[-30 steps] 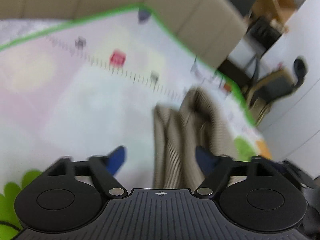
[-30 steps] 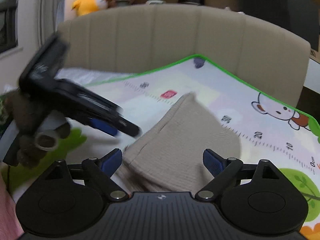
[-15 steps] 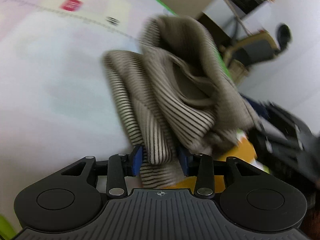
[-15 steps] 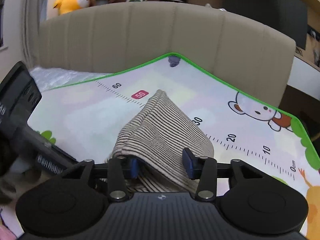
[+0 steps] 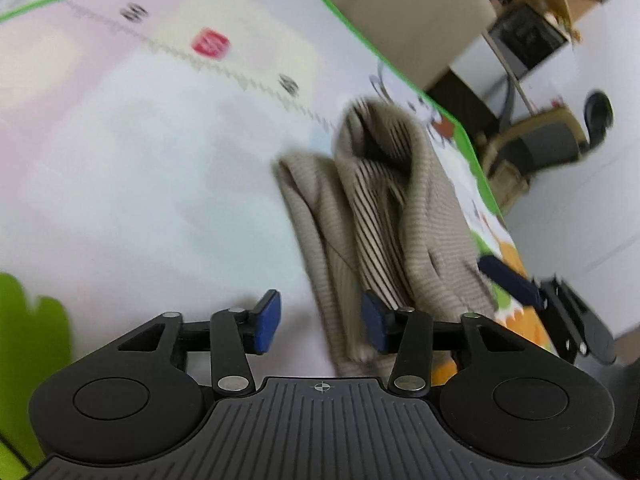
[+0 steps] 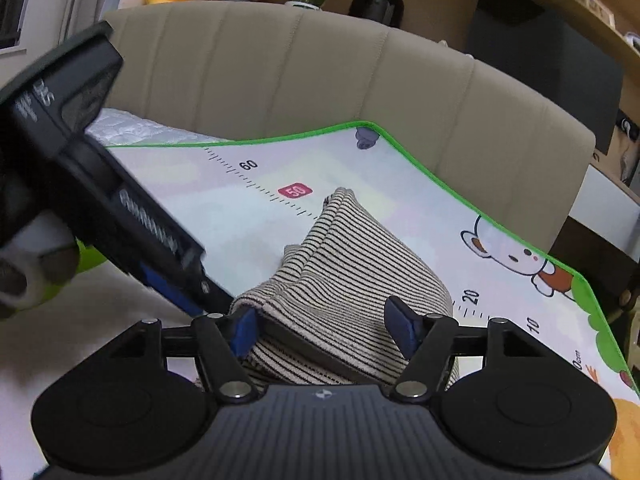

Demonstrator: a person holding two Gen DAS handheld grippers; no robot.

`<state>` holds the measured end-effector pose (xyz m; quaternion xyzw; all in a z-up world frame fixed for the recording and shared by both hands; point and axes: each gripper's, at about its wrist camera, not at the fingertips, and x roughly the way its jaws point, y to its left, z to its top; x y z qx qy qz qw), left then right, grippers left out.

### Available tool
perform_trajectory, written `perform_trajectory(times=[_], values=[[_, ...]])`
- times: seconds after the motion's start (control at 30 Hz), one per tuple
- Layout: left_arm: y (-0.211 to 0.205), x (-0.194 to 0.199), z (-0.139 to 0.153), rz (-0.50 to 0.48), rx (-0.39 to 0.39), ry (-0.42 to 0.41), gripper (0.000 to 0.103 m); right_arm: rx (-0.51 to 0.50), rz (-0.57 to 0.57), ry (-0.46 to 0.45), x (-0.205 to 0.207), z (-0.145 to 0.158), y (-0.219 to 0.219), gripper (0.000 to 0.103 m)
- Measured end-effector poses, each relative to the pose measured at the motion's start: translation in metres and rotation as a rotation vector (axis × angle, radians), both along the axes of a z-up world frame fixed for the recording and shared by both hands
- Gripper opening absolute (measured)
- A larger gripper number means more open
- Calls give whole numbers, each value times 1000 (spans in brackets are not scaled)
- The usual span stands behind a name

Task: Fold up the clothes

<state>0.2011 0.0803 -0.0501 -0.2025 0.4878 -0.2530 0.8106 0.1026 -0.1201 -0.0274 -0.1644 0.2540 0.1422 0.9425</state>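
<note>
Half a second ago the left gripper (image 5: 318, 322) was clamped narrowly on a fold of the striped garment (image 5: 384, 216); now its blue pads stand apart, the left pad (image 5: 266, 322) over bare mat and the right pad (image 5: 374, 326) just touching the cloth's edge, so nothing is pinched. The garment has also slid away from the left wrist camera and now lies lower and flatter on the mat (image 5: 120, 160).

The right gripper (image 6: 326, 330) is partly open and its jaws are opening. The cloth lies between them; the left pad (image 6: 244, 330) touches its rolled edge, while the right pad (image 6: 400, 330) stands over the fabric without pressing it.

The garment is a bunched, half-folded heap on the green-edged mat, near the printed ruler's red 50 mark (image 6: 295, 191), with the beige sofa back (image 6: 320, 80) behind it.
</note>
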Motion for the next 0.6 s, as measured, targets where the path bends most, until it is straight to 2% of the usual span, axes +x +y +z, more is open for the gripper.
perform_trajectory(times=[0.07, 0.13, 0.3, 0.33, 0.37, 0.43, 0.53, 0.6], values=[[-9, -5, -5, -24, 23, 5, 44, 20, 35, 51, -1, -1, -5, 56], [-12, -4, -8, -24, 31, 8, 44, 0, 73, 65, -7, -4, -2, 54], [-10, -5, -10, -8, 46, 15, 44, -133, 145, 41, -20, -21, 21, 52], [-10, -4, -10, -6, 50, 15, 43, -152, 154, 48, -20, -25, 23, 54], [-9, -5, -10, -4, 54, 14, 43, -171, 163, 56, -20, -28, 26, 68], [-4, -4, -6, 19, 44, -3, 44, -212, 198, 60, -22, -35, 34, 77], [12, -3, 15, 90, -1, -85, 46, -292, 234, 32, -29, -45, 49, 78], [14, -5, 32, 123, 5, -172, 51, -288, 222, 28, -27, -49, 52, 78]])
